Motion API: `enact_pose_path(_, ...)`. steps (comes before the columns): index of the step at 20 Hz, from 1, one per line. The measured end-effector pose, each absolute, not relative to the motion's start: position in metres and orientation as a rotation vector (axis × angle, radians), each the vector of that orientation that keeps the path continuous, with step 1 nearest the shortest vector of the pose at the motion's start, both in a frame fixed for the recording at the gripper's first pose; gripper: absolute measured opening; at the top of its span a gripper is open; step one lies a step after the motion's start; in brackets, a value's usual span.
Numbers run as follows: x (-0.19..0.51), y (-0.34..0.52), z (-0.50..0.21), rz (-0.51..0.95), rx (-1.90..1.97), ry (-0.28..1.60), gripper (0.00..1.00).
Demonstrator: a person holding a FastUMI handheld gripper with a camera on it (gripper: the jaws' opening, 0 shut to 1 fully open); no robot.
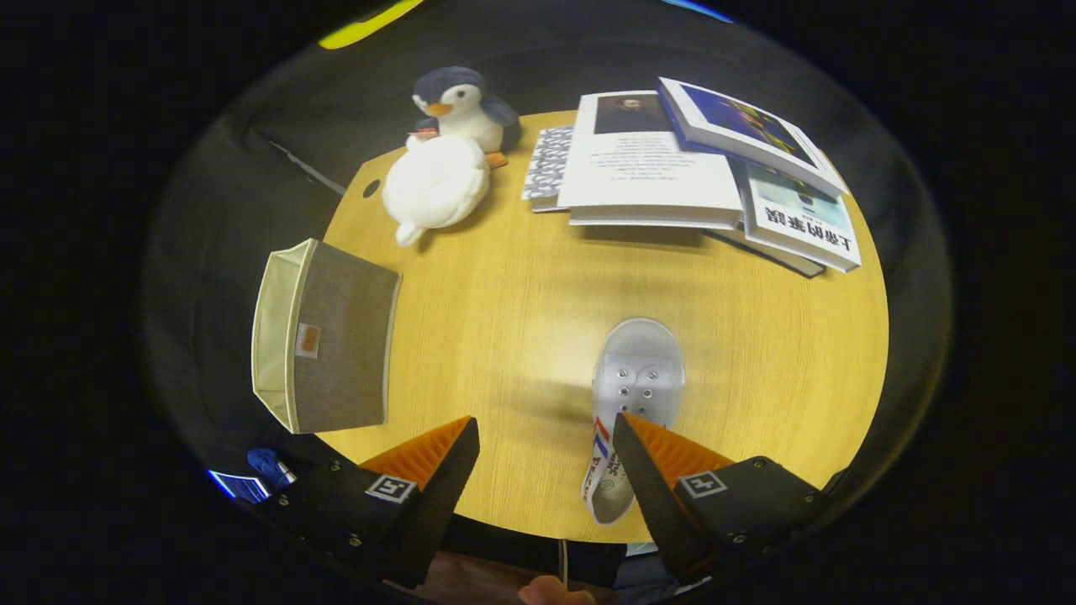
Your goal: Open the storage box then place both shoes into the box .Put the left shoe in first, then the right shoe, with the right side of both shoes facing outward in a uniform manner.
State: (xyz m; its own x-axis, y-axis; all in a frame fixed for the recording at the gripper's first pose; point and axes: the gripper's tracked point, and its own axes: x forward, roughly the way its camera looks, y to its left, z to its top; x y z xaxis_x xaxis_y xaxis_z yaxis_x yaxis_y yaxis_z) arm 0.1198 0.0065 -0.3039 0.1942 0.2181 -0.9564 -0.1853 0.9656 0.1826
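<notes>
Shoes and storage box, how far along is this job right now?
Done: the storage box at the table's edge looks open, though whether a shoe lies inside cannot be told. In hand: nothing; the hand-held gripper is open, one finger overlapping the white shoe without both pressing it. Left: picking up this shoe and boxing it, right side outward.

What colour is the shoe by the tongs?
White, with a red and blue stripe on its side, in the gripper view: shoe, beside one finger of the open tongs.
</notes>
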Motion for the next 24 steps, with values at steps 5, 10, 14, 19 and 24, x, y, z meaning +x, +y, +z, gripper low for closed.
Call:
enact_pose_path(5, 0.108, -0.025, -0.317, 0.24, 0.065, 1.376, 0.98)
enact_pose_path(10, 0.094, -0.055, -0.337, 0.198, 0.055, 1.413, 0.98)
enact_pose_path(14, 0.082, -0.07, -0.359, 0.169, 0.032, 1.452, 0.98)
enact_pose_path(19, 0.076, -0.086, -0.381, 0.129, -0.025, 1.491, 0.96)
enact_pose_path(24, 0.078, -0.09, -0.404, 0.109, -0.088, 1.498, 0.85)
